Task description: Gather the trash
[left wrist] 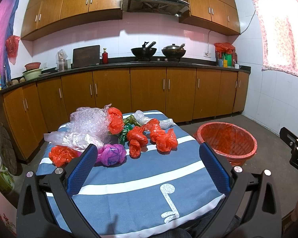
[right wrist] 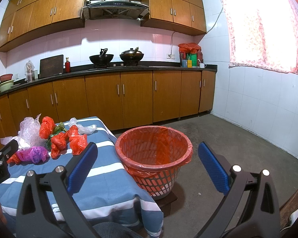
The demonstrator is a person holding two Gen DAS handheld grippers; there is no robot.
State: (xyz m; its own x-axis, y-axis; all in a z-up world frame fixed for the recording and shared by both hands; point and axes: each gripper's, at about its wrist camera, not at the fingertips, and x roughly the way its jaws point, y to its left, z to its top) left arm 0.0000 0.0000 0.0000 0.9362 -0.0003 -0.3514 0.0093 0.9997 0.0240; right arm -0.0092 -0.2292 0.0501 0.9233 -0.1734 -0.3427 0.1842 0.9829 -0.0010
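Blue-padded and spread wide with nothing between them, the fingers of the left hand-held gripper point(left wrist: 147, 166) hover over the near edge of the desk point(left wrist: 141, 180), its striped blue cloth bare on this side. Dead ahead, toward the far edge, sits the trash: a purple crumpled bag point(left wrist: 113, 154) nearest, almost in line with the left finger, then knotted orange bags point(left wrist: 137, 140), bubble wrap point(left wrist: 87, 123) and a green ribbon tangle point(left wrist: 127, 129) behind. The pile runs crosswise, left to right. Off the desk's right edge stands the orange-lined laundry-style basket point(right wrist: 155, 150) on the floor, and the right hand-held gripper point(right wrist: 147, 166) is also spread and empty, aimed at it. Looks like the left one is closer to the pile, so the first pick should be its job.
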